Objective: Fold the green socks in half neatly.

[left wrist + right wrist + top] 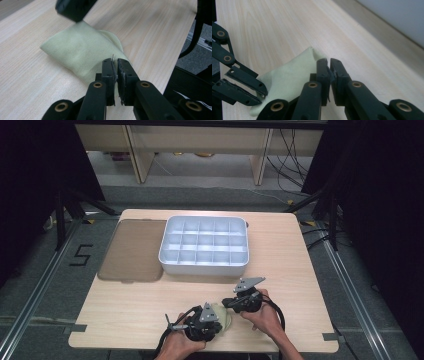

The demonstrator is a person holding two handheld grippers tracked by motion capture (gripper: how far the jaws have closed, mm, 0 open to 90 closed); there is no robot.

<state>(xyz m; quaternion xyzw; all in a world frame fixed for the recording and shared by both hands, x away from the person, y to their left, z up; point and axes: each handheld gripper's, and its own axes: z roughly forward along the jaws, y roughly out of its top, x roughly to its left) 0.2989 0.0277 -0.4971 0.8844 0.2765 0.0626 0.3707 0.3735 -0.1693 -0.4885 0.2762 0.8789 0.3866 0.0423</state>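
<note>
I take the white compartment tray [204,245] as my landmark. Left of it, touching its side, lies a flat brown lid [133,250]. Nearer me than the tray, the left gripper [115,60] has its jaws pinched on an edge of the pale green cloth [80,51]. Right of that, the right gripper [328,60] is likewise clamped on the cloth's other end. Bare table [295,255] separates cloth and tray.

A pale yellow-green cloth [223,316] lies folded into a small soft wedge on the light wooden surface [150,305], near its front edge, well in front of the white compartment tray [204,265]. Its fine-ribbed knit bulges in the middle, with 1 corner raised off the surface.
</note>
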